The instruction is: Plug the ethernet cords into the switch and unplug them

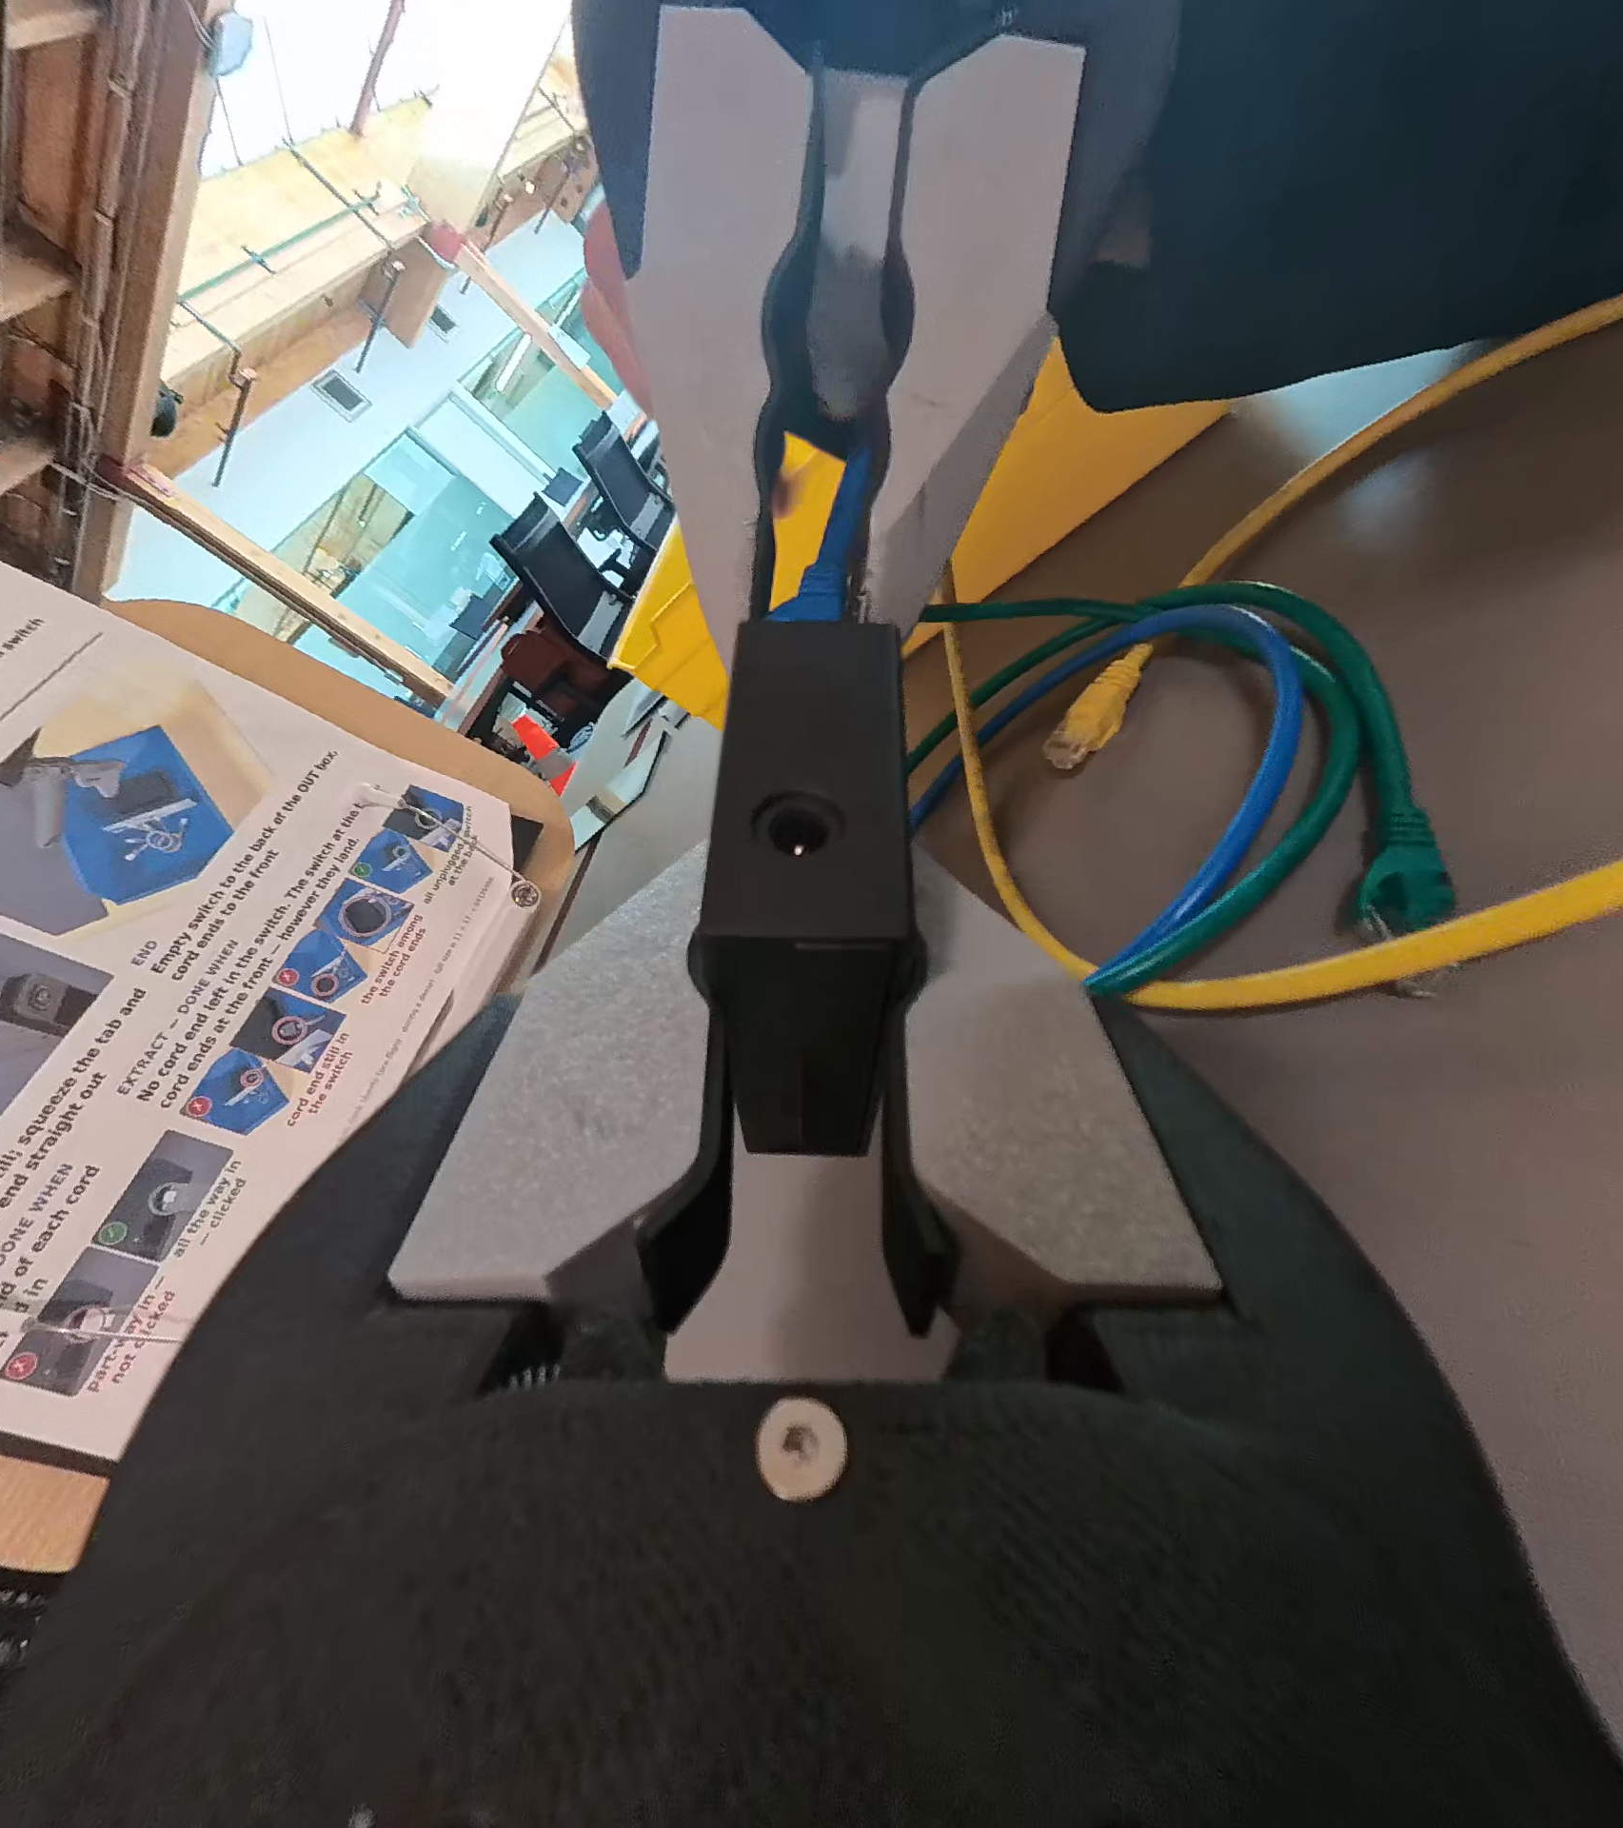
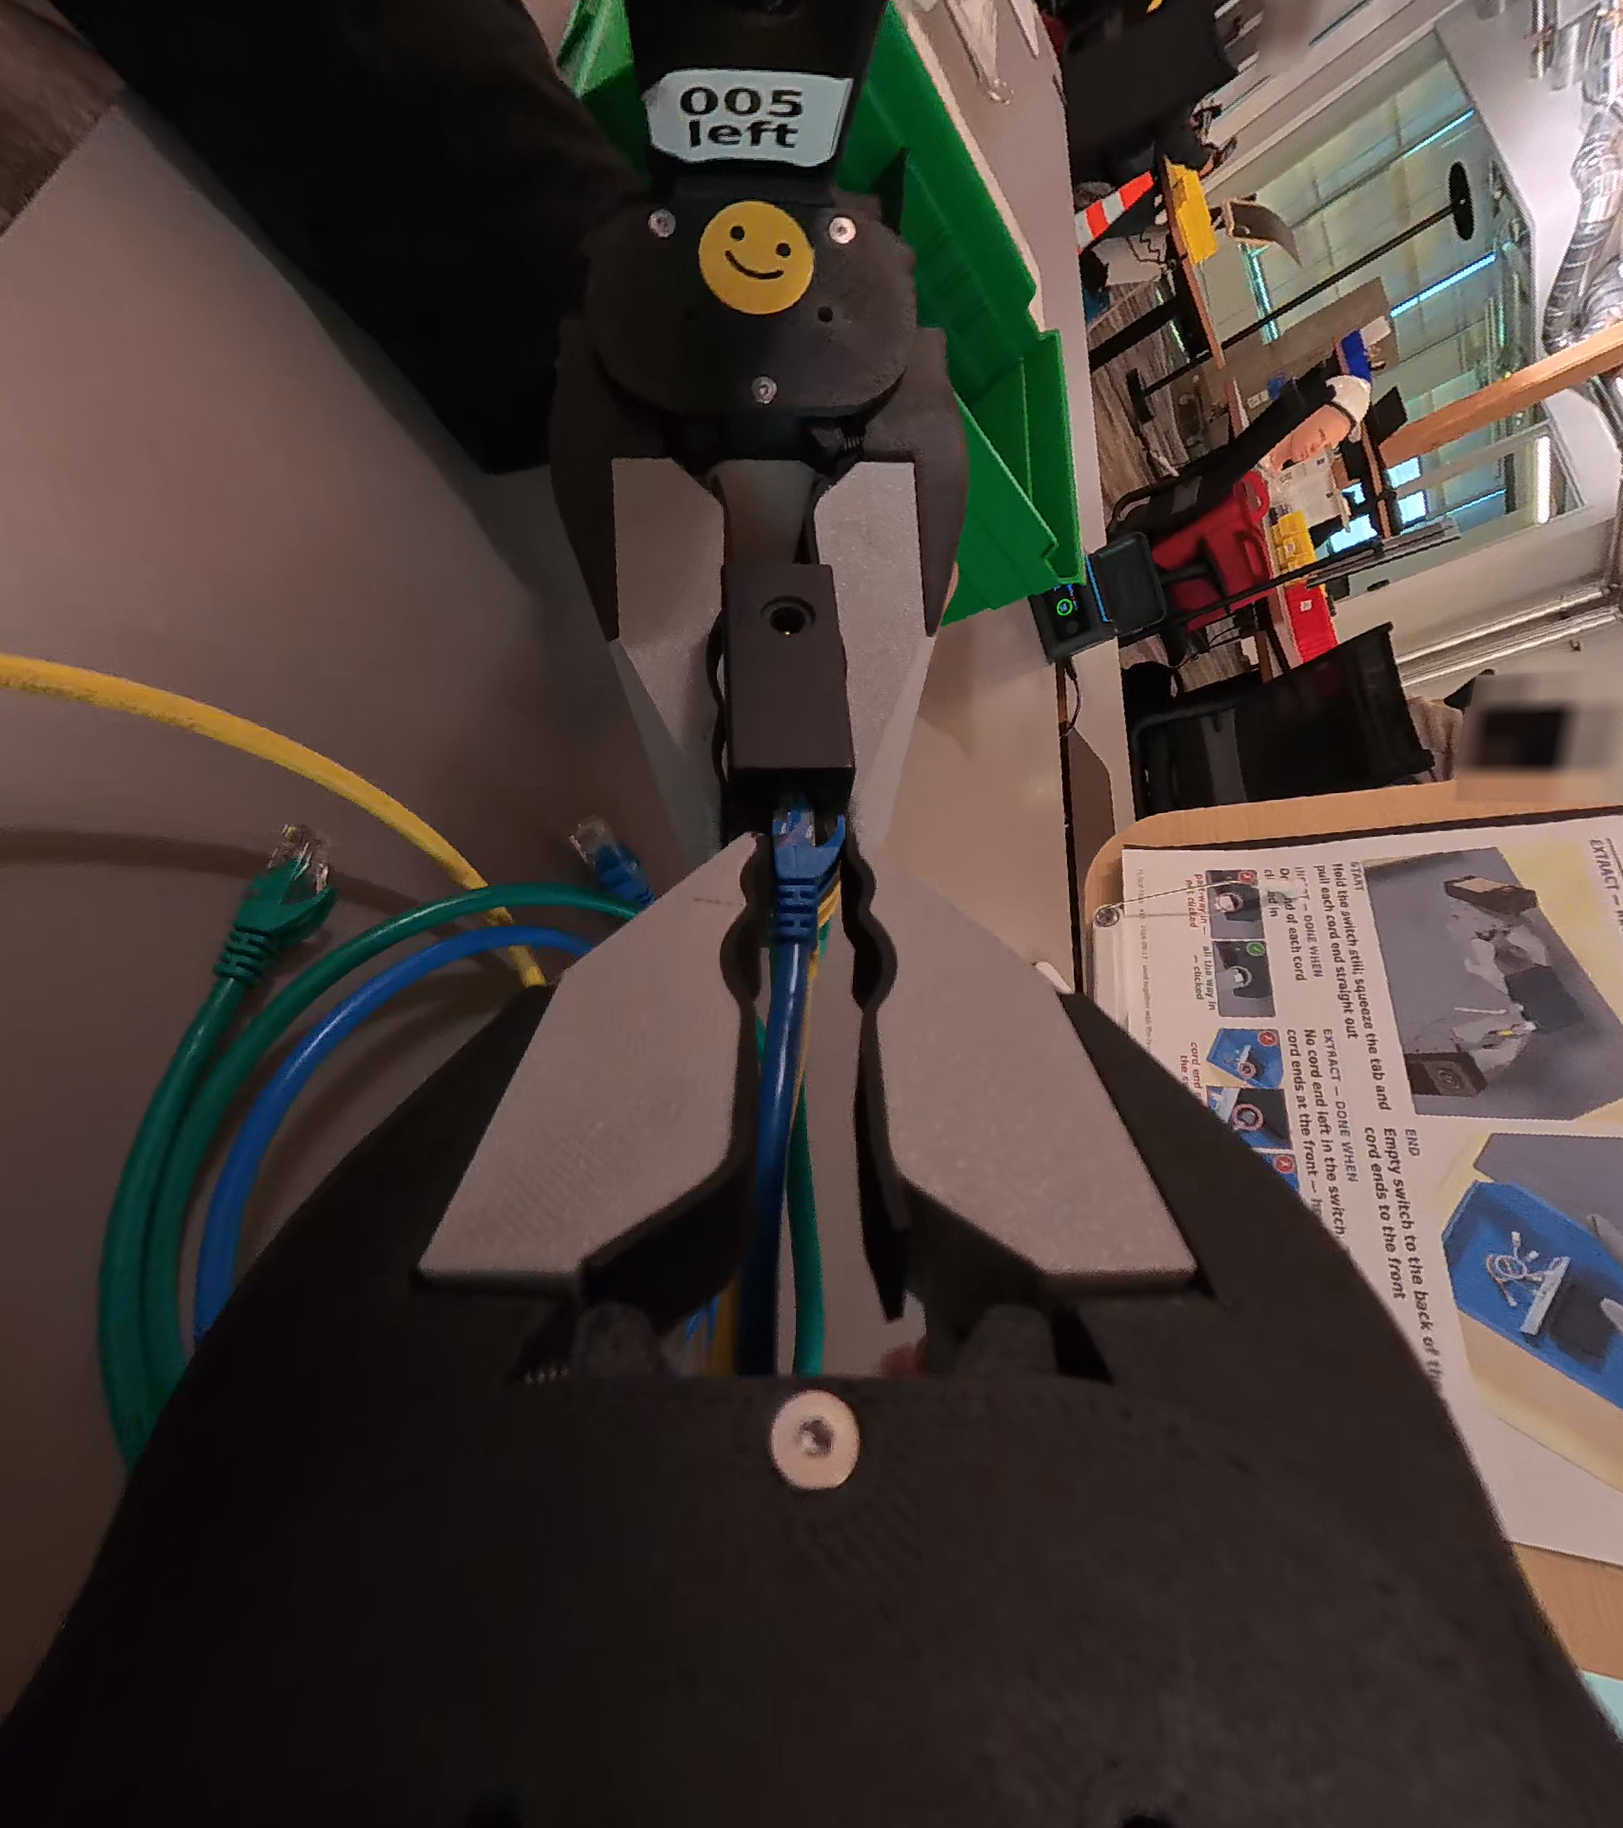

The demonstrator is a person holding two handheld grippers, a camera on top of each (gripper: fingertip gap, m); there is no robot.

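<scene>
Left jaws clamp black switch | right jaws pinch blue cord | label on left gripper

My left gripper has the switch between its fingers, facing my right gripper. A cord plug sits in the switch's far end, between my right fingers. Loose cords lie on the table to the right; an instruction sheet lies left.
</scene>
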